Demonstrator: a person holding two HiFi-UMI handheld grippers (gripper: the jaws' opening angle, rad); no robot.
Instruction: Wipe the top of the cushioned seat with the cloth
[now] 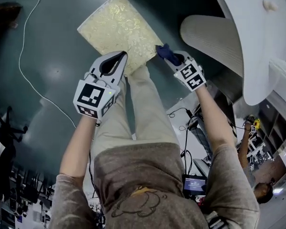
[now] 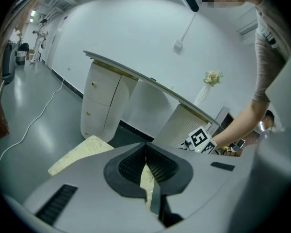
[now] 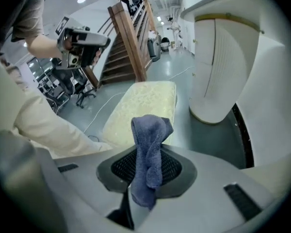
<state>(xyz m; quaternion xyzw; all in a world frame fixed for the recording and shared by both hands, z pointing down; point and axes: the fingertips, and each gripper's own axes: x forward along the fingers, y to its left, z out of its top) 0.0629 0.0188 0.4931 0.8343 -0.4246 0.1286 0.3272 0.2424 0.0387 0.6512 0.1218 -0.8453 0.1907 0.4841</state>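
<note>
**A:** Where's the cloth [image 3: 146, 144]?
**B:** Pinched in your right gripper [image 1: 177, 61], by the cushioned seat's [image 1: 115, 26] near edge; left gripper [image 1: 120, 57] jaws together, empty.
**A:** Next?
**B:** Wipe seemingly just starting: press it down, sweep across.

We are holding the left gripper [image 1: 121, 56] over the near edge of the pale yellow rectangular cushioned seat [image 1: 115, 25], which is lying on the dark green floor [image 1: 52, 70]. The right gripper [image 1: 169, 57], gripping the blue terry cloth [image 1: 163, 50], is hanging at the seat's near right corner, left of the white curved counter [image 1: 257, 27].
</note>
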